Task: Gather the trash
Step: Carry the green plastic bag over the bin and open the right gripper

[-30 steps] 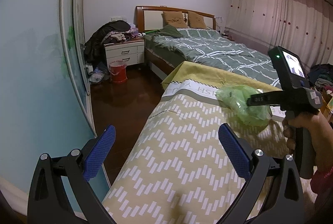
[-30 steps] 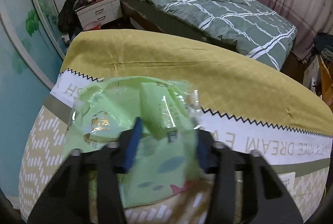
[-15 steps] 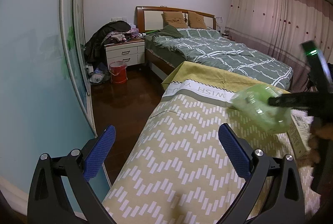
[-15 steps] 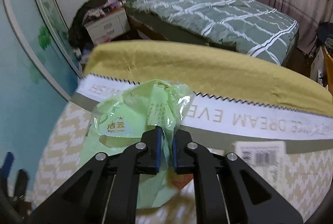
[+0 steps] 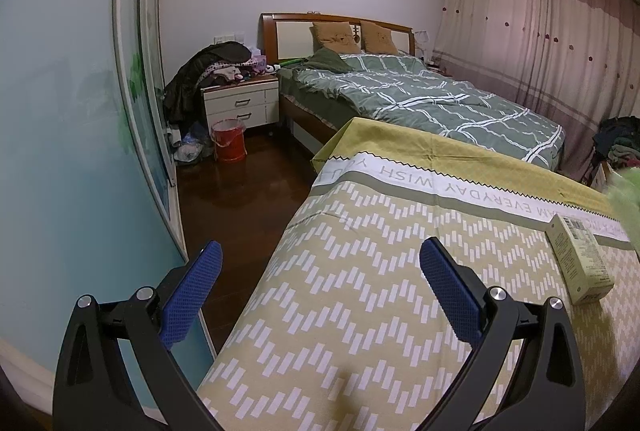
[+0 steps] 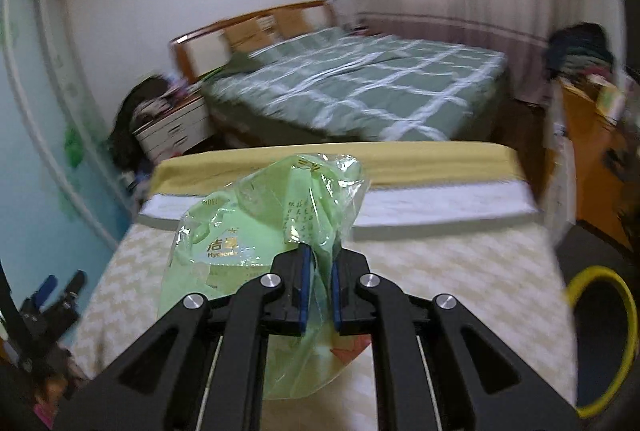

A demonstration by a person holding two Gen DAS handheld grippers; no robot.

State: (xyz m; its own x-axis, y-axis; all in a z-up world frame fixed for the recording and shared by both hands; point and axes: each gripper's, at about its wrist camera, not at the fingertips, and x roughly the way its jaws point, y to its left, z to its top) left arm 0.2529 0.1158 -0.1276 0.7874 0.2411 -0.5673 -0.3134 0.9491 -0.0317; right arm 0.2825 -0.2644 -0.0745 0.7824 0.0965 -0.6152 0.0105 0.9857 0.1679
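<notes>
My right gripper (image 6: 320,279) is shut on a crumpled green plastic wrapper (image 6: 256,231) and holds it in the air above the yellow patterned bedspread (image 6: 440,271). A blurred green edge of the wrapper (image 5: 624,187) shows at the far right of the left wrist view. My left gripper (image 5: 320,283) is open and empty, low over the near left corner of the same bedspread (image 5: 360,291). A small yellowish carton (image 5: 580,259) lies on the bedspread to the right of the left gripper. The left gripper (image 6: 52,295) also shows at the lower left of the right wrist view.
A yellow-rimmed dark bin (image 6: 604,335) stands on the floor right of the bed. A red bucket (image 5: 228,145) stands by the white nightstand (image 5: 240,107). A green-quilted bed (image 5: 420,99) lies beyond. A blue wardrobe wall (image 5: 72,151) runs along the left.
My right gripper closed on the green wrapper, lifted it off the bedspread and carried it right and back, uncovering the carton. The left gripper has not moved.
</notes>
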